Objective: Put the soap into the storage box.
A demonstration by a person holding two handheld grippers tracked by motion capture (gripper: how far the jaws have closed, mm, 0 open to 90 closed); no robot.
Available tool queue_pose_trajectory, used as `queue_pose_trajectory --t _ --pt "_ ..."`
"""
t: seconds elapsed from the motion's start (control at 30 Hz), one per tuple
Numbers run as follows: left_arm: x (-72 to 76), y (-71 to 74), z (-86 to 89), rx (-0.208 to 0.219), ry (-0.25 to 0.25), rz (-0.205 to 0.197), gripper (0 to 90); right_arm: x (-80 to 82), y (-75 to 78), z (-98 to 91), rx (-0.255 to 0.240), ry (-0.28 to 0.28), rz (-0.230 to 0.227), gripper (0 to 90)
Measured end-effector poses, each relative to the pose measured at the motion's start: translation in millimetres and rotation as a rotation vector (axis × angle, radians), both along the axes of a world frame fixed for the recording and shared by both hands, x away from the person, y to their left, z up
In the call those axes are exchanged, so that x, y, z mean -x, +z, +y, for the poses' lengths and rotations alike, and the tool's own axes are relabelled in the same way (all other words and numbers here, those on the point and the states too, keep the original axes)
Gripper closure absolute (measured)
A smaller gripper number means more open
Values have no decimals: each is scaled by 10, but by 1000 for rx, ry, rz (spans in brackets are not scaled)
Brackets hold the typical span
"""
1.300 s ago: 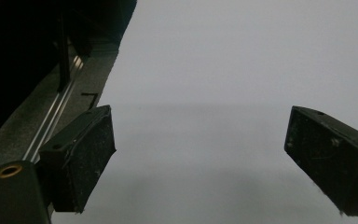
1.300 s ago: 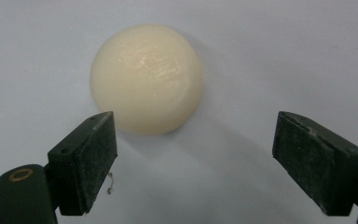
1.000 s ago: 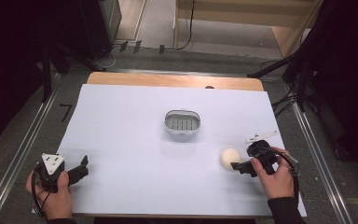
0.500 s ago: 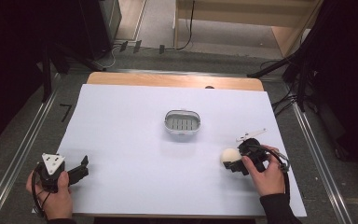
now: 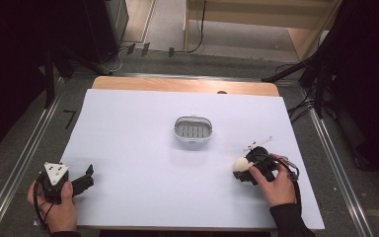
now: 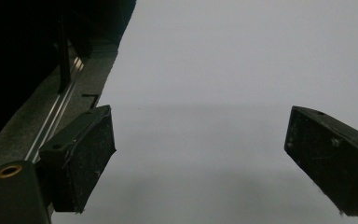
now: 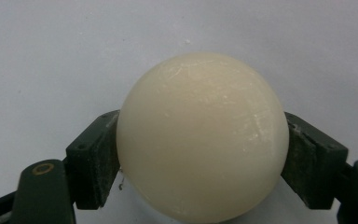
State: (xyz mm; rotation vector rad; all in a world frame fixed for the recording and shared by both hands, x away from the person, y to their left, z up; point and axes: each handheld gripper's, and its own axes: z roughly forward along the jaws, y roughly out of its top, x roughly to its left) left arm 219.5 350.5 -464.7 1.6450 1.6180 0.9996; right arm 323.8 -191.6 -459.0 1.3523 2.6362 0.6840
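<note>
A cream ball (image 7: 203, 135) fills the right gripper view, with a black pad pressed against each of its sides. My right gripper (image 7: 203, 156) is closing its jaws on it. In the high view the ball (image 5: 239, 165) rests on the white table sheet at the right, with the right gripper (image 5: 243, 171) around it from the near side. My left gripper (image 5: 88, 177) lies at the near left corner. Its jaws stand wide apart, and in the left gripper view (image 6: 214, 158) there is only bare sheet between them.
A grey oval dish (image 5: 176, 129) with a slotted bottom stands in the middle of the white sheet (image 5: 128, 128). A wooden table edge (image 5: 177, 85) runs along the far side. Metal rails (image 5: 24, 158) flank the table on both sides.
The right gripper slid left to the ball and its jaws closed around it. The left hand and gripper have stayed put.
</note>
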Motion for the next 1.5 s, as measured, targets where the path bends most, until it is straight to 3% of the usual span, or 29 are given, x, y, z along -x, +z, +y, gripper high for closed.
queue_pose_trajectory --t 0.57,1.03,1.5 --pt "4 1 1 0 -3 -3 91 -5 22 48 13 30 -4 240" --pt "6 1 0 3 1 -4 91 -53 130 71 4 42 -28 240" --pt "6 0 3 8 3 -9 91 -82 205 112 10 45 -22 241"
